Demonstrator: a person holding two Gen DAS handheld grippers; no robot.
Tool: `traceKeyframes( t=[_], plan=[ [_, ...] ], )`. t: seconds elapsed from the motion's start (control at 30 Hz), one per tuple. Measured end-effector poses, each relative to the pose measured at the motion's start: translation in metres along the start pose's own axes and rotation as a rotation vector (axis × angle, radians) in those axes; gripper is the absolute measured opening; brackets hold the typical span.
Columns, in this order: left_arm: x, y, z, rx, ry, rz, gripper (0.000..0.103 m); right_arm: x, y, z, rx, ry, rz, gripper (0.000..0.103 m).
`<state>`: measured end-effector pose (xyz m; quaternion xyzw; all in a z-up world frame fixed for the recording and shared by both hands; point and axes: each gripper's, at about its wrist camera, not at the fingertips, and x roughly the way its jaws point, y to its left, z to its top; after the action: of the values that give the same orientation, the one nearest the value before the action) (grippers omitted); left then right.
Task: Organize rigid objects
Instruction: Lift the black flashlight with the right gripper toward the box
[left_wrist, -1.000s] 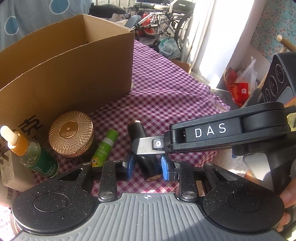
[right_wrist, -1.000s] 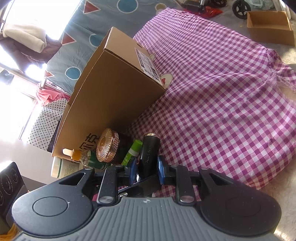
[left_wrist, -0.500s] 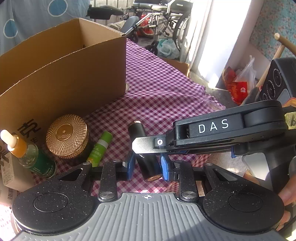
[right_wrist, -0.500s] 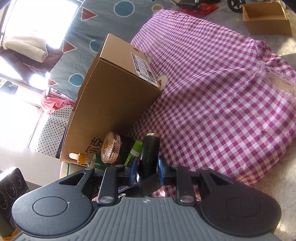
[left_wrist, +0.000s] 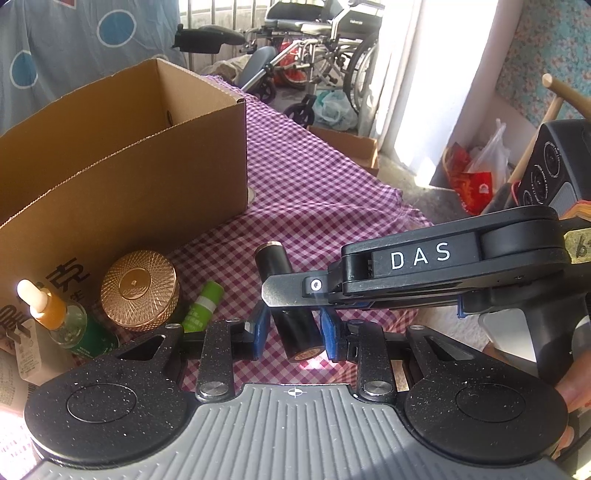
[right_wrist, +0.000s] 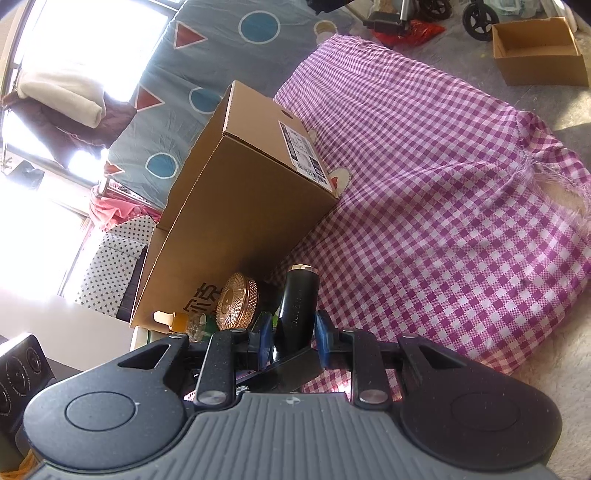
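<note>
While your right gripper clamps the black tube above the cloth, your left gripper brackets it, pads apart. Beyond lie the green stick, gold jar, dropper bottle, then the box.

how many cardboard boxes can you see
3: the big open box on the checked cloth, a small open box on the floor beyond it, and another partly hidden behind the cloth. Others may be hidden.

Glossy black tube, matt cardboard box (corrugated edge).
</note>
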<state>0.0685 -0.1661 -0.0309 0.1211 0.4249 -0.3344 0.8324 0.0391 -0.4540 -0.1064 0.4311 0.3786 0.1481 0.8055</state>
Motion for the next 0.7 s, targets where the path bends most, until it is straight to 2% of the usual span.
traceKeyframes(
  t=[0.7],
  plan=[
    [-0.0031, 0.0016, -0.0008, -0.009, -0.007, 0.005, 0.028, 0.0058, 0.0066, 0.0006, -0.007, -0.001, 0.006, 0.027]
  ],
)
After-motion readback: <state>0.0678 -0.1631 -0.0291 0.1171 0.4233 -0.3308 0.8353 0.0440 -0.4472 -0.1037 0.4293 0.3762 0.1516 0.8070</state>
